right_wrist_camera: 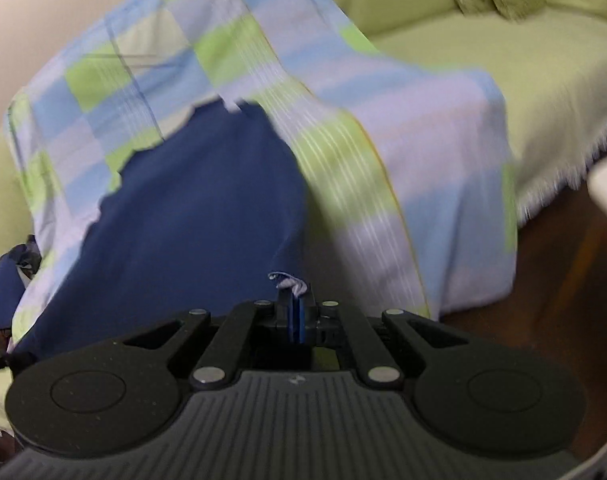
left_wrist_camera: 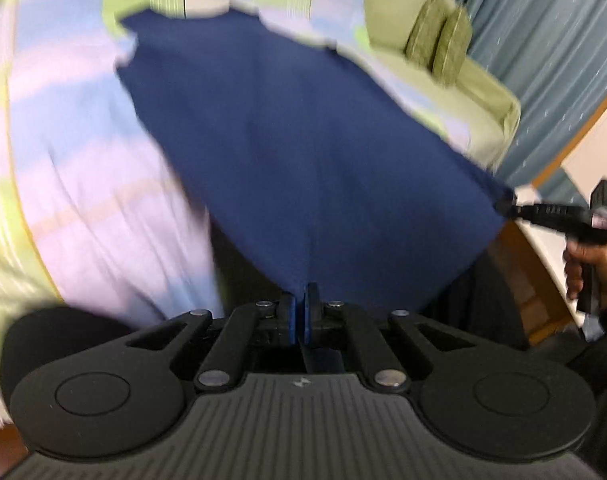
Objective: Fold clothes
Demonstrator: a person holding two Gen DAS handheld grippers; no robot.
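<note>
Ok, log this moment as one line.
left gripper: shut on blue cloth | right gripper: shut on blue cloth | cloth stretched between them, over checked sheet

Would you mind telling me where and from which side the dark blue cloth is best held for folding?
By its near corners, approached from the near edge. The left gripper and right gripper are each shut on a corner of the dark blue cloth, and it spreads flat between them over the checked sheet. A mid-panel grip would probably bunch it.

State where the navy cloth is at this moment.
The navy cloth hangs stretched between both shut grippers, left gripper and right gripper, before the checked bedspread.
</note>
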